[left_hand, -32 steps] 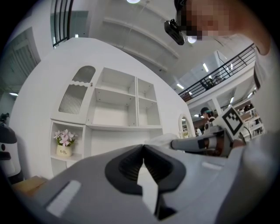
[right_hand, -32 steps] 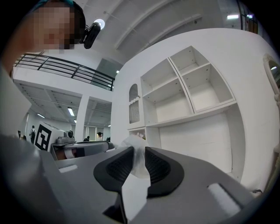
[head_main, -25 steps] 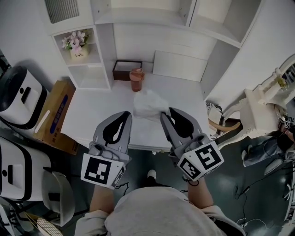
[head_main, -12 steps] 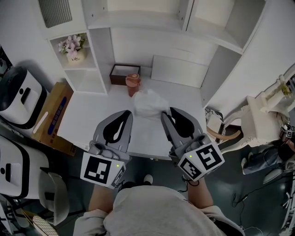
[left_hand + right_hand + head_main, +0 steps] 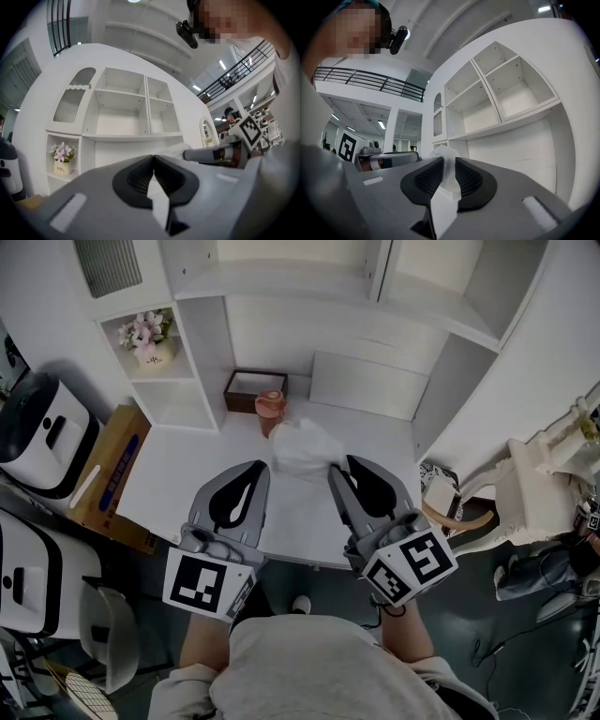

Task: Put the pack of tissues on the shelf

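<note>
Right gripper [image 5: 444, 158] pinching thin edge of soft white plastic-wrapped tissue pack [image 5: 305, 448]; pack over white desk [image 5: 183, 465], short of white open shelf unit [image 5: 281, 282]. Left gripper [image 5: 153, 157] closed, empty. Grip looks marginal (wrapper fold only): move slow, clear orange-brown lidded cup [image 5: 272, 407], set flat on shelf board, release once supported.

The pack of tissues [image 5: 305, 448] is a soft, crinkly white bundle in the middle of the head view, over the white bench [image 5: 187, 465]. One edge is pinched in the right hand-held gripper [image 5: 335, 471]. The white shelf [image 5: 281, 282] runs along the top of the frame.
</note>
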Demonstrator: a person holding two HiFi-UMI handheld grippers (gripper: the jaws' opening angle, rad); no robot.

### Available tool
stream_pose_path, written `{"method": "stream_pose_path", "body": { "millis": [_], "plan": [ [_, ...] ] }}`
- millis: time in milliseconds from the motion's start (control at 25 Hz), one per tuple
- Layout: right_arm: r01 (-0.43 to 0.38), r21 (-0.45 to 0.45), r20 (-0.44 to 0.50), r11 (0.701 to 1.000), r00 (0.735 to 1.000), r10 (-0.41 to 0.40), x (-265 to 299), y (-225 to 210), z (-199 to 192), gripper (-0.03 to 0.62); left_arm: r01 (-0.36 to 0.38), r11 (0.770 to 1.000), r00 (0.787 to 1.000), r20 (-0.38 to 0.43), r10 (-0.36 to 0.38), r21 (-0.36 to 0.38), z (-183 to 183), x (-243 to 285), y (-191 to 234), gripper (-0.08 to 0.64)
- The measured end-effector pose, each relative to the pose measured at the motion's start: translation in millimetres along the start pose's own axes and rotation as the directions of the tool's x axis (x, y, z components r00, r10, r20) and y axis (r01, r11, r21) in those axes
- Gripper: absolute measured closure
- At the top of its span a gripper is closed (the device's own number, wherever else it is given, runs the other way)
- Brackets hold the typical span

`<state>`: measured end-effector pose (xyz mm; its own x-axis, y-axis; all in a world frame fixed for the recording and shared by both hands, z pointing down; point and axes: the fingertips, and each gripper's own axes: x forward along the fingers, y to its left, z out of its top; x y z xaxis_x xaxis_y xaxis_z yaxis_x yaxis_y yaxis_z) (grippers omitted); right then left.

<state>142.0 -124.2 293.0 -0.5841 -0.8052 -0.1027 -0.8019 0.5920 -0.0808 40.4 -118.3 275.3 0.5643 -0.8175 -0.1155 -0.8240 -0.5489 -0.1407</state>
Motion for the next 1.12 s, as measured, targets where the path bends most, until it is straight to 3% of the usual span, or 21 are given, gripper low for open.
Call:
{"method": "stream_pose_path", "body": {
  "millis": [560, 1120],
  "plan": [
    [0.056, 0.0, 0.0, 0.998, 0.998, -0.056, 27, -19, -3, 0.512, 0.039, 0.999, 0.999, 0.001, -0.039, -0.008, -9, 29, 25, 0.558],
    [0.165, -0.013, 0.008, 0.986, 0.986, -0.164, 91, -17, -1, 0.514, 0.141, 0.99, 0.99, 0.01, -0.14, -0.028, -16, 60, 93, 0.558]
  ]
}}
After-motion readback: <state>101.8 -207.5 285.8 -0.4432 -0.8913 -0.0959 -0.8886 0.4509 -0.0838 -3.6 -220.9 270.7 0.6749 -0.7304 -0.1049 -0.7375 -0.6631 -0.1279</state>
